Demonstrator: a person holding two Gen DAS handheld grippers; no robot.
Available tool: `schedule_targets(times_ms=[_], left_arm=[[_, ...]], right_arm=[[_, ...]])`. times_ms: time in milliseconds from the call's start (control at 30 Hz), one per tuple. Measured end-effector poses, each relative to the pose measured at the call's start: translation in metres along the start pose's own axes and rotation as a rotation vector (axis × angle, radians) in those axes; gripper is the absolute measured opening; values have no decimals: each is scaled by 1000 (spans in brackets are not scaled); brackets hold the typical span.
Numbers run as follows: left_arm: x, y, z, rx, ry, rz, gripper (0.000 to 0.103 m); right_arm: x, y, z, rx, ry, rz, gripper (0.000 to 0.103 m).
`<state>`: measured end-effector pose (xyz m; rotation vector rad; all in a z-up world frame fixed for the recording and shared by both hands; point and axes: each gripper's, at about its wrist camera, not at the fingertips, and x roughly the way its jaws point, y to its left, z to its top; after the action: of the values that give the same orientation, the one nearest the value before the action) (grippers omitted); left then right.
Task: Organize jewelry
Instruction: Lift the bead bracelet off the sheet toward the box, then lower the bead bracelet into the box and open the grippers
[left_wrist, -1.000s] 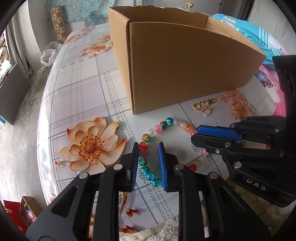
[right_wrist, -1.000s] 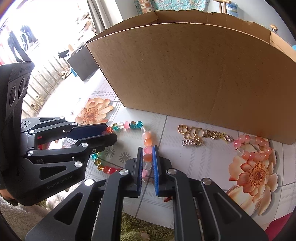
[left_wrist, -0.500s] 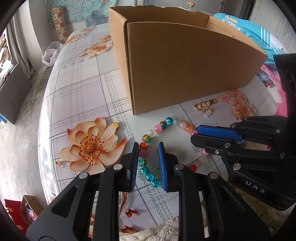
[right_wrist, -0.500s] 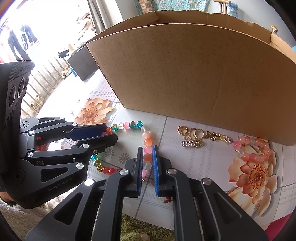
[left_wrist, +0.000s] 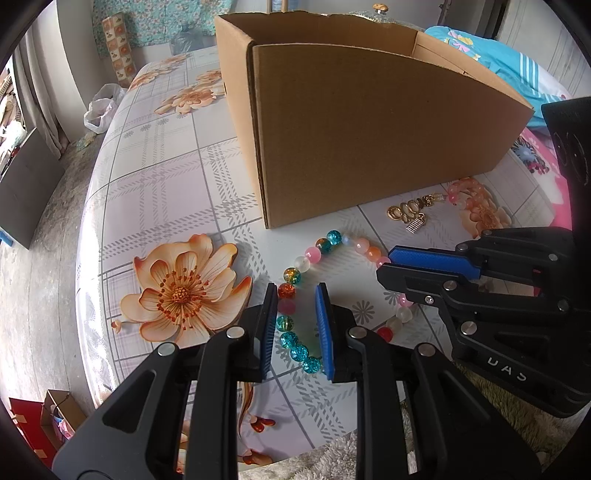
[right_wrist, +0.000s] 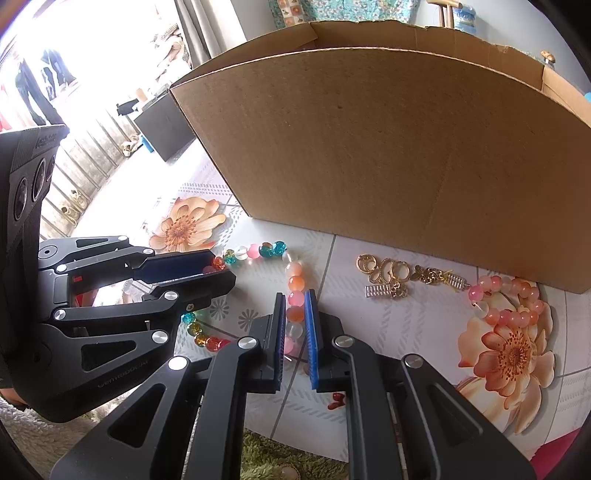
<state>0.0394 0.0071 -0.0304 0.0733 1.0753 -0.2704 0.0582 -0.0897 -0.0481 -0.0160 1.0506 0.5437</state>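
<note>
Both grippers set on the multicolour bead bracelet (left_wrist: 325, 243) — one on each side of the loop.

The bracelet is laid flat on the floral counter (left_wrist: 166, 173), just in front of the cardboard box (left_wrist: 369, 129). The left gripper (left_wrist: 296, 321) is seen with a narrow gap: the loop's left run of teal and pink beads lies between its fingers (left_wrist: 324, 332), close to the black finger, but pad contact cannot be told. The right gripper (right_wrist: 294, 325) is closed down further, with the loop's right run of orange, pink and white beads pinched between its fingers (right_wrist: 309, 332). A gold charm chain (right_wrist: 388, 275) is laid further right by the box wall, joined to a pink bead bracelet (right_wrist: 513, 299) — both well apart from either gripper.
</note>
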Motion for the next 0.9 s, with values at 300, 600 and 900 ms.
schedule_targets(times_ms=[300, 600, 900], left_arm=[[-2, -6, -3, 22, -16, 45, 9], [-32, -2, -4, 13, -71, -2, 9], [-114, -15, 15, 63, -245, -104, 9]], right_arm=[[-2, -4, -6, 15, -10, 28, 10], [-28, -9, -12, 10, -90, 59, 10], [-96, -12, -3, -12, -263, 143, 10]])
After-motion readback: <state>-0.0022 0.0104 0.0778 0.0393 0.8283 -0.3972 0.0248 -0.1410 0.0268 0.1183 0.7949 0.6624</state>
